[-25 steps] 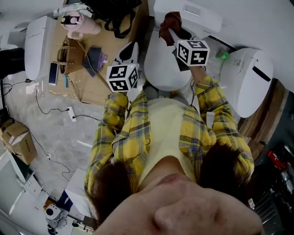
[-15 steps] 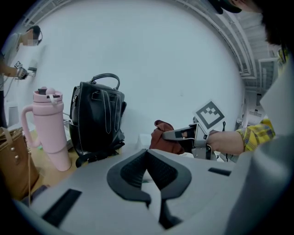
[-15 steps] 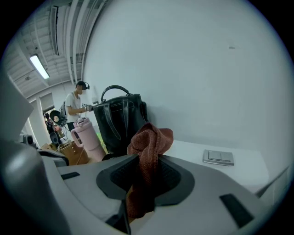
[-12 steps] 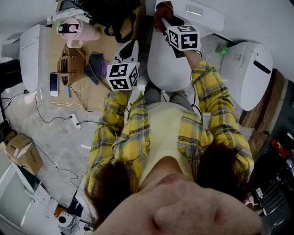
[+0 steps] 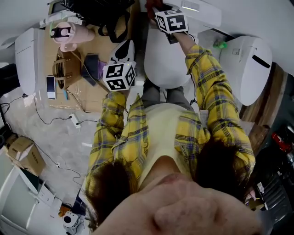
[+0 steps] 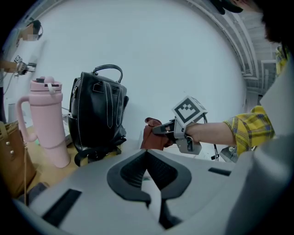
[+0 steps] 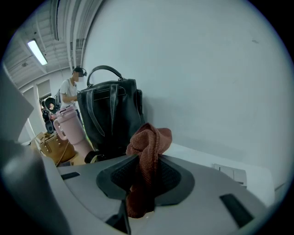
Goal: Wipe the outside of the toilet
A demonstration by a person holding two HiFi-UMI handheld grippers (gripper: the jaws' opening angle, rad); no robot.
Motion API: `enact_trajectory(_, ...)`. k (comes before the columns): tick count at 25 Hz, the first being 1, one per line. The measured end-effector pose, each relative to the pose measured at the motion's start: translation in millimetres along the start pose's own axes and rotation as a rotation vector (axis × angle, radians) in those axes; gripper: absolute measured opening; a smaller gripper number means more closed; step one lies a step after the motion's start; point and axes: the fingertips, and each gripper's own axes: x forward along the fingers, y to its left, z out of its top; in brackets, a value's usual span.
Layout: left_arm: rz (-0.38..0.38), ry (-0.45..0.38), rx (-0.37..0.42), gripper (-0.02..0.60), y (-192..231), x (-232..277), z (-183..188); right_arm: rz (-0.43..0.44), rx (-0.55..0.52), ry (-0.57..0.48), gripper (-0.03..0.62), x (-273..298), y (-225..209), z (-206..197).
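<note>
Head view: right arm stretched fwd over the toilet (image 5: 161,64); right tongs (image 5: 158,10) at its rear by the tank (image 5: 202,13), rust-brown cloth (image 5: 151,4) at the tips; left arm bent, left tongs (image 5: 125,49) held just left of the bowl.
Left gripper view: its tongs pressed together, empty; right tongs ahead gripping the cloth; black bag (image 6: 98,112) and pink tumbler (image 6: 46,121) to the left.
Right gripper view: tongs clamped on the cloth, which bunches above the pads.

head: overhead, steeply down | gripper views: low, close, facing wall (image 6: 151,55) | shared: black bag (image 6: 98,110)
</note>
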Motion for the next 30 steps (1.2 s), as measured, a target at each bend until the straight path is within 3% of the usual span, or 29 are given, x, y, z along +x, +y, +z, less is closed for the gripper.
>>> enact_trajectory(9, 0.031, 0.008, -0.007, 0.008, -20.9, 1.8, -5.0, -0.007, 0.038, 0.069, 0.117, 7.3, -37.8, -4.2)
enact_trajectory(30, -0.069, 0.004, 0.054, 0.008, -87.5, 66.4, 25.5, -0.103, 0.143, 0.051, 0.117, -61.3, -134.8, -45.7)
